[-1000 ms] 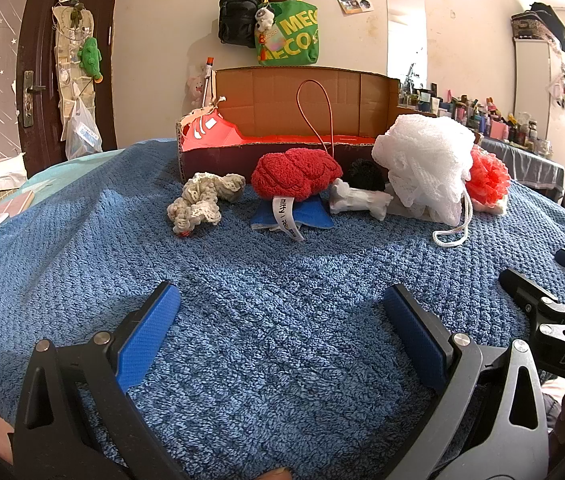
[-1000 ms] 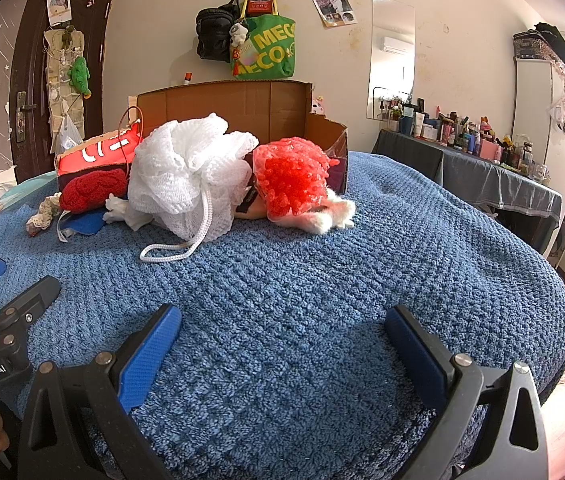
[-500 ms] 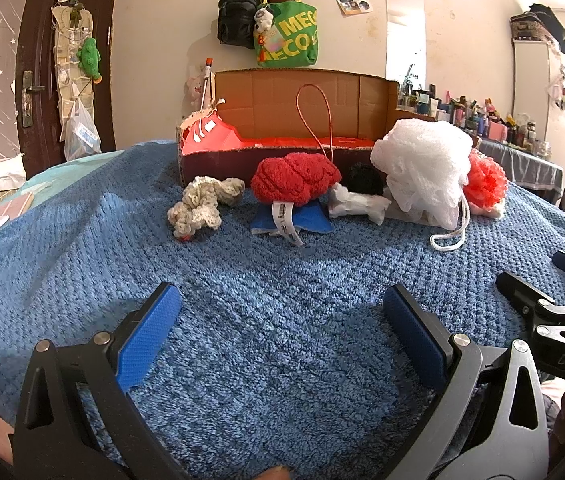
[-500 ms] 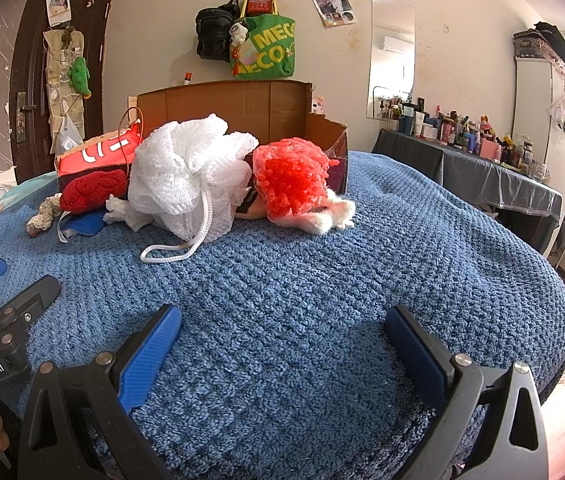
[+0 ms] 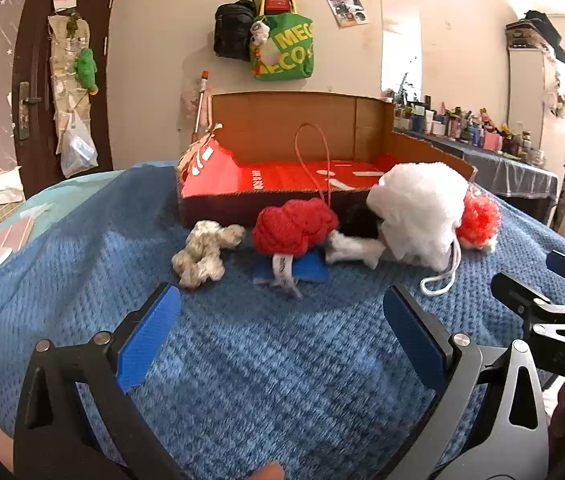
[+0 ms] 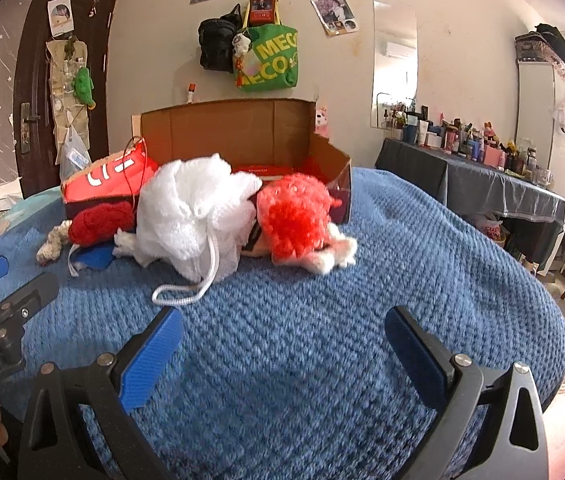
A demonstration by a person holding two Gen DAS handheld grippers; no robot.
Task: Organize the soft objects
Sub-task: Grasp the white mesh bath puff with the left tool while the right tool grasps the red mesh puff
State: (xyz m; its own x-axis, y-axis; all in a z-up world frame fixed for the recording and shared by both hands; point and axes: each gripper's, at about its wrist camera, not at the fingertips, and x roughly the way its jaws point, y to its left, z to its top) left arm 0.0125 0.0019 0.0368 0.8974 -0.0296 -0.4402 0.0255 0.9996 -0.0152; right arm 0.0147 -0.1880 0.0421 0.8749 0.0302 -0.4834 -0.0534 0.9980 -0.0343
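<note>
Both the left gripper [image 5: 280,334] and right gripper [image 6: 282,354] are hovering with jaws wide apart, gripping nothing, over bare blue blanket [image 5: 282,360]; toys are lying along the cardboard box's [image 5: 218,210] front edge.

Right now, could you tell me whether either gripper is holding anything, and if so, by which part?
Nothing is held. The left gripper and the right gripper are both open above the blue blanket.
</note>
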